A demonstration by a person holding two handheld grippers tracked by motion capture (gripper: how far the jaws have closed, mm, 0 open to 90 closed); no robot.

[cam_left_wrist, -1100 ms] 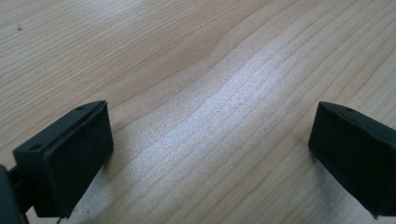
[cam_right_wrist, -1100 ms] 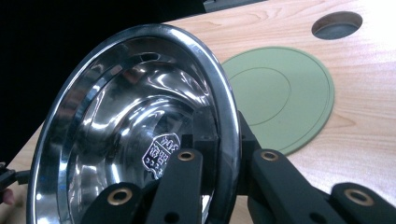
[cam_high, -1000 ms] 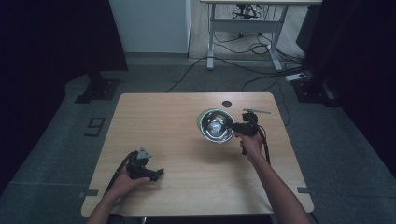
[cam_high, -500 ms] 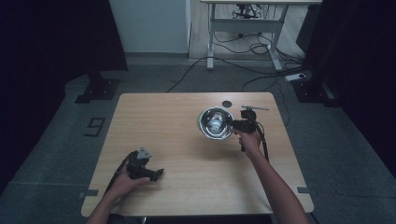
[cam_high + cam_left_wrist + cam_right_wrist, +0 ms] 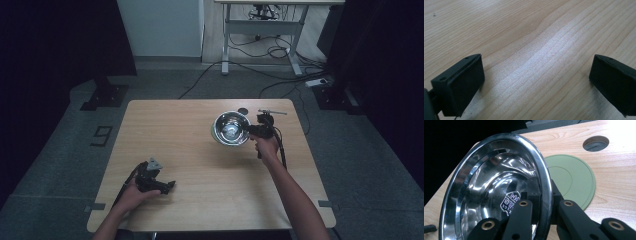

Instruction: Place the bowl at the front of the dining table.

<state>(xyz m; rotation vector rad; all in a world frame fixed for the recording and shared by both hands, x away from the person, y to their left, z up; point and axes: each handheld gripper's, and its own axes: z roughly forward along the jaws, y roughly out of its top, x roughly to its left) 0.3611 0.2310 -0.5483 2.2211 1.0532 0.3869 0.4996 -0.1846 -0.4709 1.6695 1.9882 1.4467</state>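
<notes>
A shiny steel bowl (image 5: 231, 128) is at the back right of the wooden table (image 5: 190, 150). My right gripper (image 5: 251, 131) is shut on its right rim. In the right gripper view the bowl (image 5: 496, 195) is tilted up on edge, its rim pinched between the jaws of the right gripper (image 5: 544, 203). A round green mat (image 5: 571, 178) lies flat on the table just behind the bowl. My left gripper (image 5: 168, 186) rests near the front left of the table. In the left gripper view, the left gripper (image 5: 536, 72) stands wide open over bare wood.
A round cable hole (image 5: 596, 143) sits in the table beyond the mat, and also appears as the hole (image 5: 243, 110) behind the bowl. A thin metal piece (image 5: 272, 112) lies near the back right edge. Cables and a desk frame stand on the floor past the table.
The bowl and my right gripper have shifted slightly toward the back of the table. The left gripper has stayed still.
</notes>
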